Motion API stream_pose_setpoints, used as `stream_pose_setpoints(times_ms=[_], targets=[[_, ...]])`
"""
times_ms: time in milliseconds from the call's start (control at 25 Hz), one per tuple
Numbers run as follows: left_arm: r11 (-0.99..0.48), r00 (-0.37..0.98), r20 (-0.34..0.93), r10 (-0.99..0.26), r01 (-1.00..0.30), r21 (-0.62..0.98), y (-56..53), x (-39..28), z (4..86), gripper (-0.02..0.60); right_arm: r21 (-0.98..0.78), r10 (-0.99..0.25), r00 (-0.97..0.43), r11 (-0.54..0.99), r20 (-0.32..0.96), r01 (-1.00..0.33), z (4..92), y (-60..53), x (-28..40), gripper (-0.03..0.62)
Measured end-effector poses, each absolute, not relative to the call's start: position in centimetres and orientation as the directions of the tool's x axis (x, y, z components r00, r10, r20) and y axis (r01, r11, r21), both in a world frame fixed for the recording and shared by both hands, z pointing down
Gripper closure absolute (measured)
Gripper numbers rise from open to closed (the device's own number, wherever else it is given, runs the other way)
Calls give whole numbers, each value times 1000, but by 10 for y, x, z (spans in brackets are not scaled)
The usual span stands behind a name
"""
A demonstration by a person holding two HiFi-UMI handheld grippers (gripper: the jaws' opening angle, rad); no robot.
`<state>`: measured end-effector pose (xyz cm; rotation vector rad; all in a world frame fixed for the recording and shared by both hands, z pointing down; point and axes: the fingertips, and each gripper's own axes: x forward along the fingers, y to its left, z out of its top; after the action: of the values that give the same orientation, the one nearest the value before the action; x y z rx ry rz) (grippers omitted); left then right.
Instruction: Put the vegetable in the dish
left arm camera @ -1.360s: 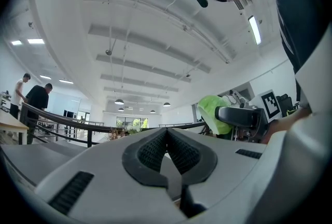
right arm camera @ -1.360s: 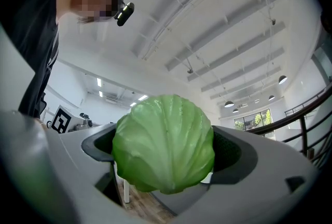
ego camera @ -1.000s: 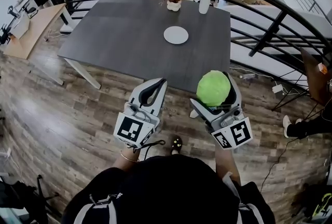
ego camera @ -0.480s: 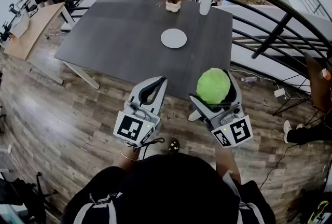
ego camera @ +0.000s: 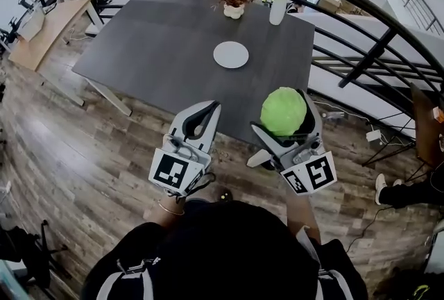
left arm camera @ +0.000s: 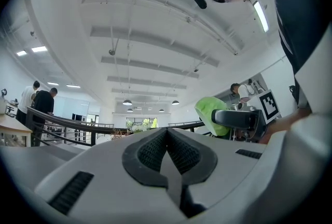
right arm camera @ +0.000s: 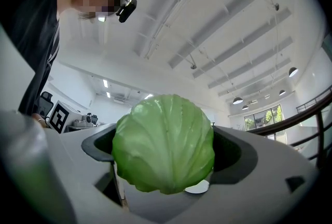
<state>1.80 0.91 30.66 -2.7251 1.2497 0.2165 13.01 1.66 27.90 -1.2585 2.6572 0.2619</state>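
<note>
Half done, at a guess?

Less than half, probably. Pick-up finished: a green cabbage point(ego camera: 284, 107) clamped between the jaws of the right gripper point(ego camera: 281, 116), held up in the air at the near edge of the dark table point(ego camera: 159, 35).

And the dish?

Lying bare near the middle of that table — a white dish point(ego camera: 230, 54), well apart from the cabbage, with nothing on it. Beyond it, at the far edge, a white vase of flowers point(ego camera: 277, 8) and a small pot of dried stems point(ego camera: 234, 7), both clear of the way in.

Any use made of the other side?

None visible. Left gripper point(ego camera: 211, 111) closed tight on nothing, seen pad to pad in its own view, carried just beside the right one at about the same height.

Grip sound enough for the carry?

Looks so. Round head seated deep in the hollow of the jaws, bulging above and below them in the right gripper view. No sign of slipping, though hard to judge on so smooth and round a thing.

Left to do, then?

Nearly all the travel — reach forward over the table, lower onto the dish, spread the jaws, draw back. Worth centring before release: likely to roll off so shallow a plate if set down off-middle.
</note>
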Motion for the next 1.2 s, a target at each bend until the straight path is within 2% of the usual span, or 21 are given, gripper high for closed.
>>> stream_pose_setpoints(times_ms=[480,1200], targets=[[-619,622,-166,-765,-782,-76,-6,20,307,575,62,-729,-642,648,-239,-759,283,-3,136,72],[-617,617,-173,-767,-785,-65,-87,12,303,575,90,-751,-627,624,-205,-776,284,-79,131,72]])
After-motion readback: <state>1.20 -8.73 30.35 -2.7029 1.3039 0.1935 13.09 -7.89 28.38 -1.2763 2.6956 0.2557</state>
